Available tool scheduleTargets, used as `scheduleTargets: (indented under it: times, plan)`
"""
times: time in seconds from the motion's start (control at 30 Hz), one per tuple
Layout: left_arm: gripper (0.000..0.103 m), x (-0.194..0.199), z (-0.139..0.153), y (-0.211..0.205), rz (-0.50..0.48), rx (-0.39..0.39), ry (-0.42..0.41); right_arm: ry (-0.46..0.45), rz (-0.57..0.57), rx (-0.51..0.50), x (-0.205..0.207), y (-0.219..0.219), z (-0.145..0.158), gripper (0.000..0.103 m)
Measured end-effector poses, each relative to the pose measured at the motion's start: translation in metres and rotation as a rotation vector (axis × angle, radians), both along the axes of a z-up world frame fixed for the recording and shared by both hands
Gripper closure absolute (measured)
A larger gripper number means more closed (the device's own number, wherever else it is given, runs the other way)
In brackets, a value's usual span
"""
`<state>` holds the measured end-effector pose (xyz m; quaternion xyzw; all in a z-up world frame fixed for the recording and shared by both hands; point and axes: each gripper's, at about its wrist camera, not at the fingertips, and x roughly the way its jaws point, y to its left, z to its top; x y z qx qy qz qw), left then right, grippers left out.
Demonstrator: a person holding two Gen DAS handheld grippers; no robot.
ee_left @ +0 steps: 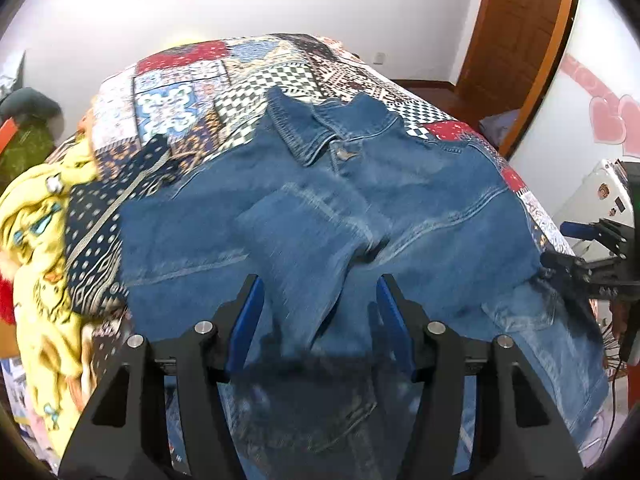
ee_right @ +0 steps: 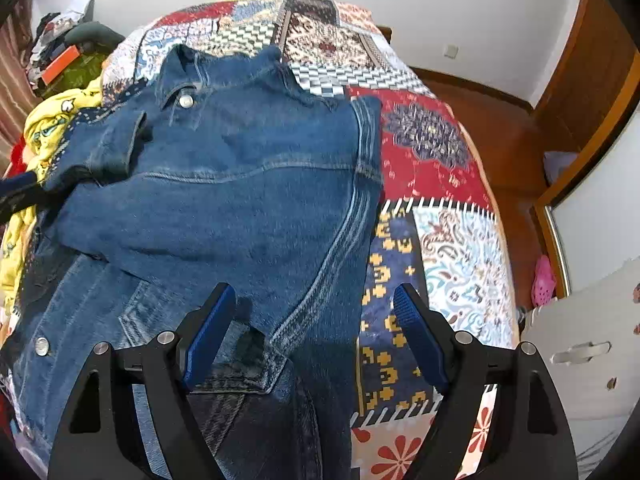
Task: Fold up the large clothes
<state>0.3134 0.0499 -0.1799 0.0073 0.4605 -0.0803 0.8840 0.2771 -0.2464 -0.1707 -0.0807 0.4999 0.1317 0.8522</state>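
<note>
**A:** so where was the denim jacket [ee_left: 340,216] sitting at that point?

**B:** spread out on the patchwork bedspread [ee_right: 432,168], collar [ee_left: 304,136] toward the far end of the bed. In the right wrist view one sleeve [ee_right: 108,148] was folded across the chest with its cuff near the top snap button [ee_right: 186,101], and the side panel was folded in along a long seam

**A:** and the grippers?

**B:** left gripper [ee_left: 320,292] had its jaws apart, blue pads clear on both sides. Denim lay below and between them but the pads weren't pressing on it, so nothing was held. Cloth right there was blurry, so I couldn't tell if the tips touched it

**A:** right one?

**B:** right gripper [ee_right: 316,300] was spread wide too, over the jacket's folded edge. One finger was above denim, the other above the bedspread just beside the jacket. Not gripping anything

**A:** anything else on the bed?

**B:** a yellow cartoon-print blanket [ee_left: 44,240] was bunched up along the left side, next to a dark dotted cloth [ee_left: 104,220] that the jacket partly overlapped. Wooden door [ee_left: 516,40] was in the back corner
</note>
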Motion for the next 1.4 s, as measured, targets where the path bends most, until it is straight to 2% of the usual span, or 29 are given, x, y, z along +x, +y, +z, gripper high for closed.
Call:
scheduleTargets:
  times: [0.1,0.2,0.3,0.33,0.4,0.57,0.67,0.83,0.97,1.07,1.2,1.23,1.3,1.37,1.4]
  plan:
    - [0.045,0.023,-0.016,-0.013,-0.039,0.03,0.046,-0.016,0.001,0.022,0.001,0.0,0.007,0.024]
    - [0.045,0.042,-0.041,-0.023,-0.046,0.114,0.102,-0.011,-0.001,0.054,0.002,-0.002,0.009,0.024]
    - [0.045,0.049,-0.053,-0.025,-0.04,0.128,0.1,-0.004,-0.011,0.049,0.003,-0.003,0.007,0.024]
    - [0.048,0.05,-0.053,-0.025,-0.034,0.134,0.085,0.0,-0.011,0.045,0.003,-0.003,0.005,0.024]
    - [0.07,0.05,-0.049,-0.023,-0.032,0.122,0.064,0.008,-0.015,0.039,0.004,-0.004,0.003,0.024]
    - [0.085,0.037,-0.011,0.003,0.046,0.012,-0.035,0.02,-0.026,0.034,0.006,-0.008,0.0,0.024]
    - [0.085,0.025,0.012,0.035,0.104,-0.092,-0.082,0.019,-0.035,0.039,0.008,-0.01,0.0,0.024]
    - [0.085,-0.006,0.026,0.082,0.19,-0.13,-0.119,0.033,-0.041,0.034,0.011,-0.01,-0.006,0.024]
    - [0.085,-0.031,0.009,0.111,0.234,-0.107,-0.072,0.057,-0.039,0.015,0.012,-0.007,-0.015,0.024]
    - [0.085,-0.042,-0.013,0.121,0.261,-0.054,0.008,0.065,-0.043,0.008,0.012,-0.006,-0.018,0.024]
    - [0.084,-0.043,-0.025,0.123,0.258,-0.079,0.072,0.064,-0.051,0.006,0.01,-0.005,-0.017,0.024]
    - [0.083,-0.039,-0.022,0.12,0.249,-0.089,0.071,0.061,-0.051,0.005,0.01,-0.005,-0.016,0.024]
    - [0.068,-0.029,-0.015,0.114,0.236,-0.098,0.055,0.058,-0.052,0.006,0.009,-0.005,-0.014,0.024]
    - [0.059,-0.016,-0.008,0.105,0.222,-0.112,0.028,0.053,-0.052,0.01,0.008,-0.004,-0.012,0.024]
    - [0.058,-0.009,-0.005,0.101,0.213,-0.123,0.023,0.051,-0.049,0.011,0.007,-0.004,-0.012,0.024]
